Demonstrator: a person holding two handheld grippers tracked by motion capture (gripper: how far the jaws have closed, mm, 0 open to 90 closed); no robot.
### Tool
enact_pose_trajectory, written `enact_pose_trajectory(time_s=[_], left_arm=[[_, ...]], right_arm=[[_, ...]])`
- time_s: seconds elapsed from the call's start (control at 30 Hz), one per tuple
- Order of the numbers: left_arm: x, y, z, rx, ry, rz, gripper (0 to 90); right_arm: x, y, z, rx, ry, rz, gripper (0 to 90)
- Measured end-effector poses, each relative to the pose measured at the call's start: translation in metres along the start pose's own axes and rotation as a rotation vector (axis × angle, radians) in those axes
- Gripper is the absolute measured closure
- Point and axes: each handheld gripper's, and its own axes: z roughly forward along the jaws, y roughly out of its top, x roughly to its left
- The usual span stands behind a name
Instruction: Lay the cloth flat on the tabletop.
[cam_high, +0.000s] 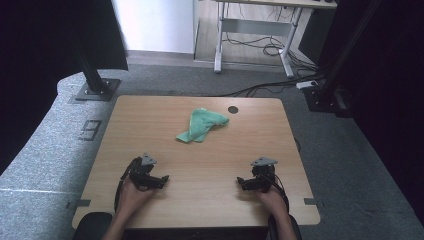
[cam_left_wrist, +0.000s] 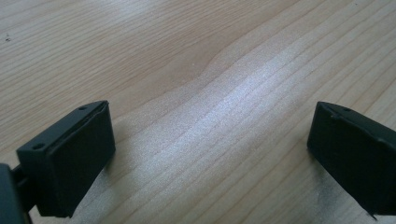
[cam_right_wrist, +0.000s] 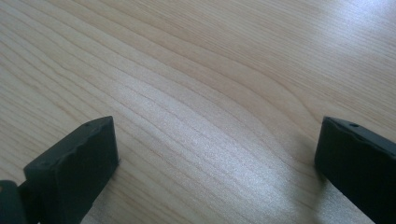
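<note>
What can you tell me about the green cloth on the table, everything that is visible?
The green cloth is a soft, mint-green fabric, crumpled and loosely folded into an uneven heap. It lies on the far half of the wooden table, near a small dark round hole. Nothing touches it except the tabletop; both grippers sit apart from it, near the front edge.

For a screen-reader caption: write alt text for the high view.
A crumpled green cloth lies on the far half of a wooden table, untouched. Nearer the camera, a person's hands hold the left claw and the right claw low over the wood, tips turned toward each other, both open and empty.
</note>
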Motion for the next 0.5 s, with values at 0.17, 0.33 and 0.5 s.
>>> enact_pose_trajectory(time_s=[0.17, 0.33, 0.5], left_arm=[[-0.0006, 0.0004, 0.0006, 0.002, 0.001, -0.001, 0.0], [-0.0012, 0.0009, 0.0011, 0.002, 0.007, -0.009, 0.0], [-0.0015, 0.0011, 0.0012, 0.003, 0.010, -0.011, 0.0]], right_arm=[[0.0000, 0.0001, 0.0002, 0.000, -0.002, 0.000, 0.0], [0.0003, 0.0002, 0.0003, 0.000, -0.003, 0.003, 0.0], [0.0007, 0.0002, 0.0002, 0.000, -0.005, 0.006, 0.0]])
